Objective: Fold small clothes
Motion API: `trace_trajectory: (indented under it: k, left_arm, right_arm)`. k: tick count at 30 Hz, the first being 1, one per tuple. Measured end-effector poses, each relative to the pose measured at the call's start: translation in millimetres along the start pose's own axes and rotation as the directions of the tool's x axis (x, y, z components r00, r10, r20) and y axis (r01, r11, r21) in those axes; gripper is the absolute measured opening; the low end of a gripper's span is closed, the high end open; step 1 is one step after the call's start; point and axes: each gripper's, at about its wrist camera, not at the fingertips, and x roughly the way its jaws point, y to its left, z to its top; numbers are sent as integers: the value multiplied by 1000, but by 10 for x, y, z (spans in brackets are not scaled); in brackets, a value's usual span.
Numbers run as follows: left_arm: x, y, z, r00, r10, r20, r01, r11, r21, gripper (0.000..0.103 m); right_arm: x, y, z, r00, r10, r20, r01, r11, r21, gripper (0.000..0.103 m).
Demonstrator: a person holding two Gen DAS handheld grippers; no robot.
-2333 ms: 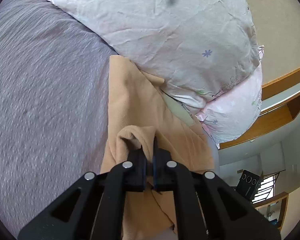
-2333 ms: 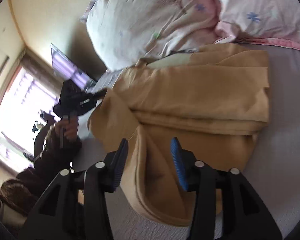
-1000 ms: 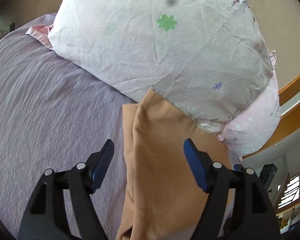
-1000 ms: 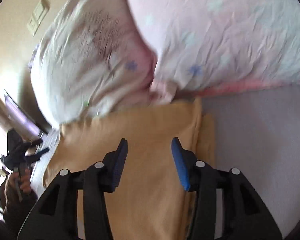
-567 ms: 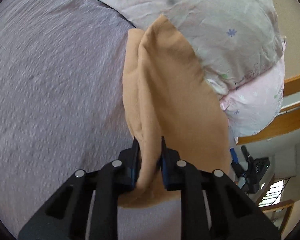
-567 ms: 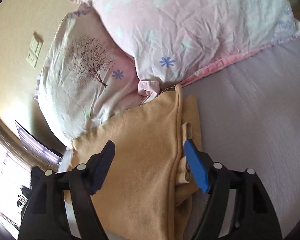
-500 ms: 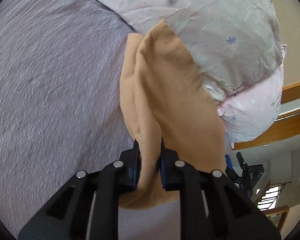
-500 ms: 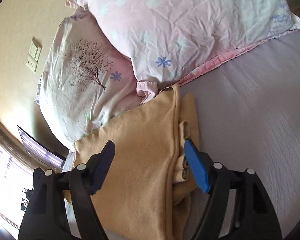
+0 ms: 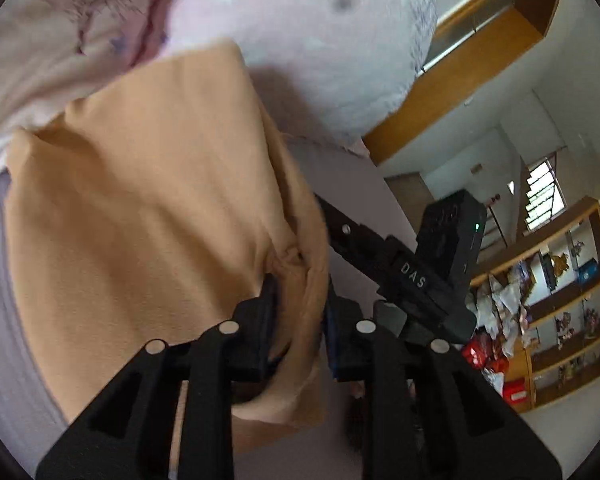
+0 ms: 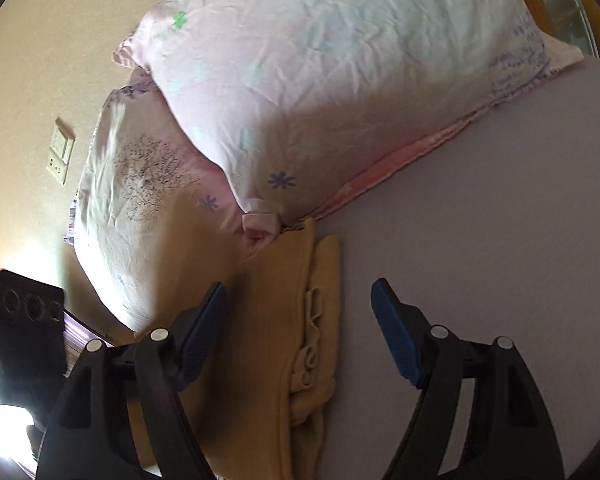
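Two pale pink pillows [image 10: 340,80] with small flower prints are stacked against the cream wall at the head of the bed, the upper one overlapping a second pillow with a tree print [image 10: 148,200], and a wall switch plate [image 10: 62,150] sits beside them. In the left wrist view wooden shelves [image 9: 560,320] crowded with small items fill the far right, and the black body of the right gripper [image 9: 412,276] cuts across in front of them, just beside the cloth's right edge. The folded tan garment [image 10: 284,320] lies on the grey-lilac bedsheet [image 10: 500,200] with its far end touching the lower corner of the pillows. The left gripper [image 9: 300,312] is clamped on a bunched fold of that garment, the cloth pinched between its fingers and spreading away toward the pillows. The right gripper [image 10: 298,320] hangs with its blue-padded fingers spread wide, straddling the garment's layered right edge without touching it, as far as the view shows. Half a second ago the left wrist camera looked along the sheet with the garment narrow and lengthwise; now it has swung round toward the room, the cloth looks broad and lifted at the gripped fold, though motion blur makes its exact height hard to judge. The right gripper's jaws match their earlier spread.
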Motion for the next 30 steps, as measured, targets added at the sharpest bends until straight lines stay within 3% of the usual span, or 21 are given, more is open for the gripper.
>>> trace_trajectory:
  k: [2, 4, 5, 6, 7, 8, 10, 13, 15, 16, 17, 18, 19, 21, 23, 26, 29, 30]
  left_arm:
    - [0, 33, -8, 995, -100, 22, 101, 995, -23, 26]
    - [-268, 92, -29, 989, -87, 118, 90, 996, -13, 40]
    - [-438, 143, -50, 983, -17, 185, 21, 1000, -21, 55]
    - [-594, 230, -116, 970, 83, 228, -73, 996, -50, 62]
    - [-709, 343, -187, 949, 204, 238, -186, 978, -97, 62]
    - [-751, 446, -227, 934, 276, 228, -251, 959, -134, 62]
    - [-653, 681, -248, 932, 328, 154, -295, 934, -202, 62]
    - [-358, 931, -312, 956, 291, 22, -275, 924, -266, 65]
    - [-229, 953, -312, 954, 298, 19, -283, 922, -266, 71]
    - [-187, 941, -288, 956, 290, 46, -269, 927, -261, 73]
    - [-131, 945, -262, 960, 274, 56, -251, 933, -257, 72]
    - [-86, 950, -259, 969, 239, 69, -214, 943, -256, 52]
    - [3, 928, -215, 977, 197, 77, -171, 949, -264, 45]
    - [-67, 972, -311, 979, 176, 101, -143, 952, -271, 29]
    - [-321, 980, -447, 982, 137, 133, -97, 957, -273, 27]
    - [-769, 917, -766, 969, 159, 188, -106, 958, -265, 28]
    - [-1073, 926, -1165, 951, 260, 170, -212, 944, -255, 35]
    - [-1236, 983, -1326, 939, 305, 159, -260, 932, -253, 35]
  right_arm:
    - [25, -43, 23, 999, 32, -40, -31, 999, 19, 76]
    - [58, -31, 32, 994, 70, -90, -68, 997, 22, 76]
    - [77, -14, 28, 989, 88, -118, -86, 996, 21, 76]
    - [98, 11, 16, 984, 94, -151, -93, 996, 13, 76]
    - [131, 41, -3, 980, 74, -186, -76, 997, -4, 76]
    - [163, 68, -25, 976, 54, -212, -59, 998, -21, 76]
    - [254, 114, -73, 964, 34, -262, -47, 998, -47, 76]
    - [392, 125, -169, 945, 28, -326, -44, 998, -43, 76]
    - [425, 125, -217, 942, 37, -333, -53, 998, -37, 75]
    - [435, 133, -232, 941, 36, -336, -52, 998, -40, 65]
    - [451, 134, -255, 941, 25, -337, -44, 998, -48, 57]
    - [471, 126, -276, 941, 28, -338, -45, 998, -43, 43]
    - [487, 113, -299, 938, 57, -342, -67, 998, -18, 38]
    - [454, 161, -332, 941, 81, -329, -87, 996, -2, 36]
    - [390, 302, -403, 933, 140, -331, -147, 989, 4, 35]
    - [351, 648, -651, 913, 166, -373, -205, 977, -66, 34]
    - [476, 889, -980, 875, 102, -473, -183, 974, -130, 41]
    - [491, 929, -1032, 876, 44, -480, -136, 978, -158, 45]
